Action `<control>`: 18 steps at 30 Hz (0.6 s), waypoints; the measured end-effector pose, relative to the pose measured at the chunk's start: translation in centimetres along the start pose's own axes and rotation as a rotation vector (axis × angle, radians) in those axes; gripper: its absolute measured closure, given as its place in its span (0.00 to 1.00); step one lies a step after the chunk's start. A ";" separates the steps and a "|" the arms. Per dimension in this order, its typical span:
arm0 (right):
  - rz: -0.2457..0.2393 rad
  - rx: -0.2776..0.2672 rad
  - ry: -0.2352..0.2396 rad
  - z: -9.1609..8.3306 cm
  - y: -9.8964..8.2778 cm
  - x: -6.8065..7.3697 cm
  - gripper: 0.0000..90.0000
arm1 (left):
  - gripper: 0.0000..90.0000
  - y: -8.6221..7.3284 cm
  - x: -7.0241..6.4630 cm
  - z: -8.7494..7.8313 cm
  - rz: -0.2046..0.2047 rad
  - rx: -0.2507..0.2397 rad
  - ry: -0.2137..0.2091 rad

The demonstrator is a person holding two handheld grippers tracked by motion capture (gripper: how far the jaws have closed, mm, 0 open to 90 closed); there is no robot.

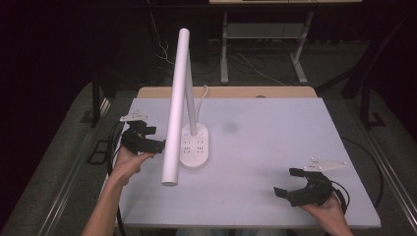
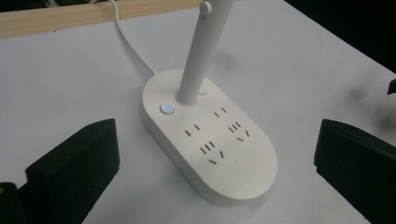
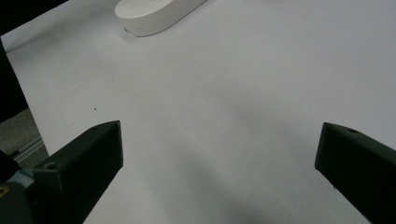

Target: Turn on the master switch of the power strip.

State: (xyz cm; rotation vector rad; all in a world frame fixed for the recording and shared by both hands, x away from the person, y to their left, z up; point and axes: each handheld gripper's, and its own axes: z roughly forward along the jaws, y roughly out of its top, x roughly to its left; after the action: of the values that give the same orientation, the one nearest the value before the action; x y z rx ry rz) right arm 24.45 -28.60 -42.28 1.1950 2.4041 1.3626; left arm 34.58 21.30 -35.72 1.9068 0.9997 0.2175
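White plastic desk lamp (image 1: 183, 105) stands left of centre on the pale table (image 1: 275, 147), w/ an oval base (image 2: 210, 140) that doubles as a socket strip: several outlet slots on top, a small button lit blue (image 2: 167, 108) near the stem, and a white cord (image 2: 128, 39) running off toward the far wooden edge. Stem rises from the back of the base; long tube head slants down toward the near side, its free end hanging over the table just left of the base. Left gripper (image 1: 153, 139) sits just beside the lamp's left side, jaws spread wide w/ nothing between them, not touching the lamp; in the left gripper view the base lies ahead, between the two black jaws but clear of both. Right gripper (image 1: 287, 183) is well apart, near the front right corner of the table, jaws also wide and empty; right gripper view has bare table between them & the base end (image 3: 156, 14) far off at top.
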 end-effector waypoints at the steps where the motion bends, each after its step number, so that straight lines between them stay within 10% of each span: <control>1: -0.001 0.000 0.000 0.0 0.0 0.0 0.00 | 0.00 -0.3 -0.1 -0.2 0.000 -0.008 0.002; 18: -0.007 0.001 0.003 0.0 0.0 0.3 0.00 | 0.00 -5.1 -3.4 -1.2 0.007 -0.085 -0.025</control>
State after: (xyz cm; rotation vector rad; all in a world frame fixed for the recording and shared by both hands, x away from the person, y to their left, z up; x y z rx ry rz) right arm 24.24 -28.38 -42.17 1.1843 2.4093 1.3618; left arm 28.91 20.82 -38.38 1.8319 0.9525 0.2368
